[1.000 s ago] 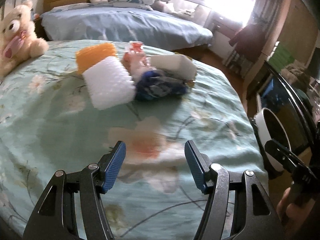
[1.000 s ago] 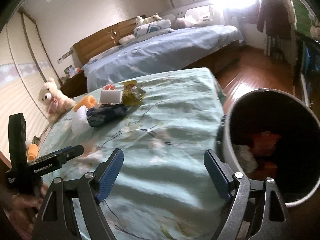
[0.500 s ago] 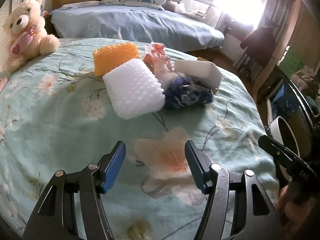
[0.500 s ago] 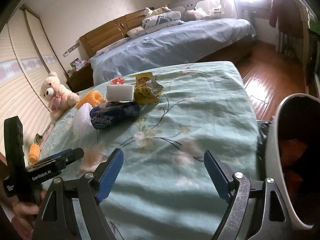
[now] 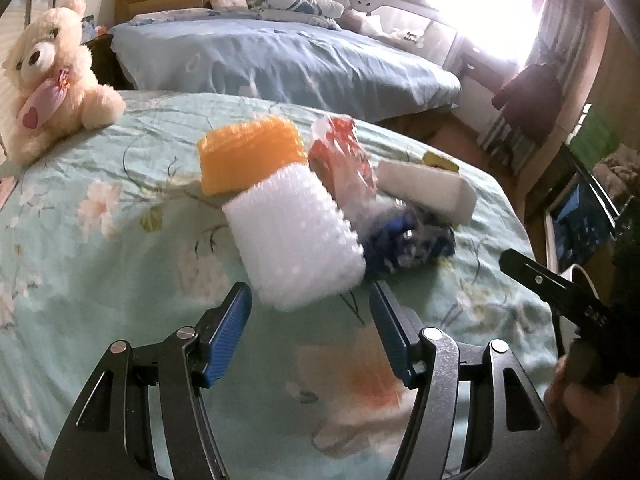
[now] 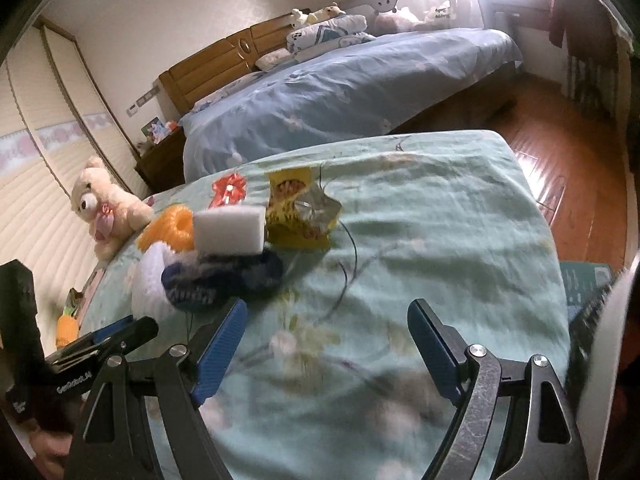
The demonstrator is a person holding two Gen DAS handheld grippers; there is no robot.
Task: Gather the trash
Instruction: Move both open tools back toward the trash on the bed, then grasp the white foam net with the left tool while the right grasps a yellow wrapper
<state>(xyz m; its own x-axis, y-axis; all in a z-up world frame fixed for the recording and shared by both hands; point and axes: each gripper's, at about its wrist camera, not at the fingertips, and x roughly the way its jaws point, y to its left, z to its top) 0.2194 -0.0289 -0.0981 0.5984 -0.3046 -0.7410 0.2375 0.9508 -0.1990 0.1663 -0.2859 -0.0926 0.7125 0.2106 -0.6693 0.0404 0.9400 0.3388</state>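
A pile of trash lies on the green floral bed (image 5: 100,280): a white foam net sleeve (image 5: 296,236), an orange foam net sleeve (image 5: 248,154), a red wrapper (image 5: 340,152), a white foam block (image 5: 428,190) and a dark blue wrapper (image 5: 408,240). My left gripper (image 5: 310,332) is open, just short of the white sleeve. My right gripper (image 6: 326,352) is open and empty over the bed, with the dark blue wrapper (image 6: 224,280), the white block (image 6: 230,230) and a yellow snack bag (image 6: 300,216) ahead to the left.
A cream teddy bear (image 5: 48,76) sits at the bed's left edge. A second bed with a blue cover (image 5: 280,60) stands behind. The white bin rim (image 6: 612,344) shows at the right edge of the right wrist view. Wooden floor (image 6: 568,132) lies to the right.
My left gripper has moved forward to the white sleeve. My right gripper has swung left away from the bin, toward the trash pile.
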